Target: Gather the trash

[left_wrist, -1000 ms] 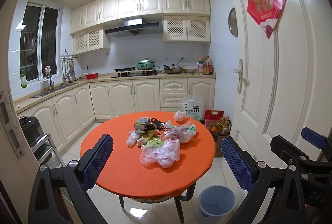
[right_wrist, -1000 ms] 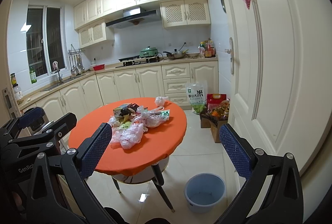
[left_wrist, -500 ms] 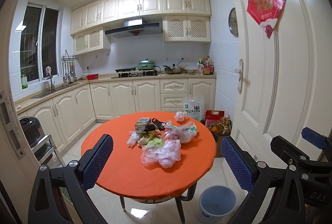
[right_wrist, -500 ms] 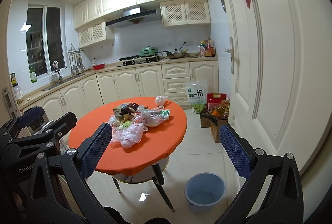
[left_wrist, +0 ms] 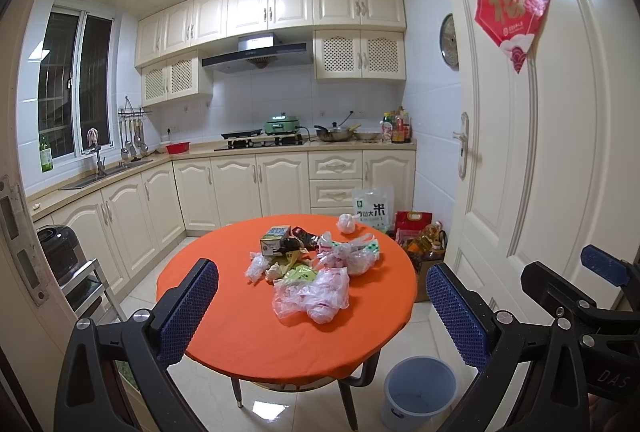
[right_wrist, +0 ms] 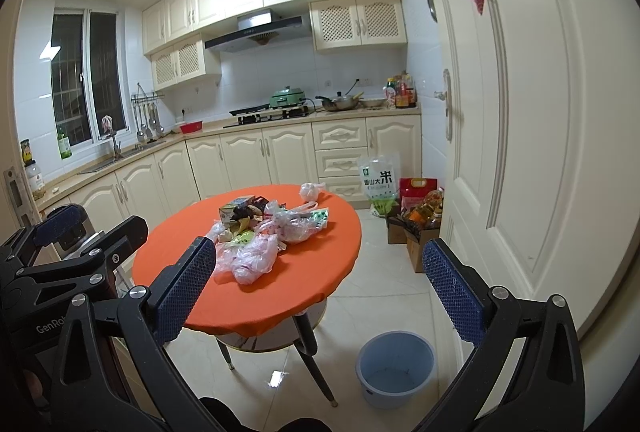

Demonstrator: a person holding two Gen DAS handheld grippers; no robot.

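table (left_wrist: pixel 224 344): round, orange cloth | on it: trash pile (left_wrist: pixel 308 268), mid-top | floor (right_wrist: pixel 392 284): blue bucket (right_wrist: pixel 396 368)

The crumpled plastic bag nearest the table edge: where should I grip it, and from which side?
Probably pinch the raised, bunched folds on top of the crumpled plastic bag, coming from above on the near side. It lies loose and lumpy on the orange table, with other trash behind it.

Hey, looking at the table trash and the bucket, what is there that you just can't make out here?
- Pile of trash, both views: bags overlap, so items underneath are hidden.
- Small carton, left wrist view: print too small to read.
- Blue bucket, right wrist view: looks bare inside, but the near wall hides part of its bottom.
- Orange table, right wrist view: left finger covers its near edge.
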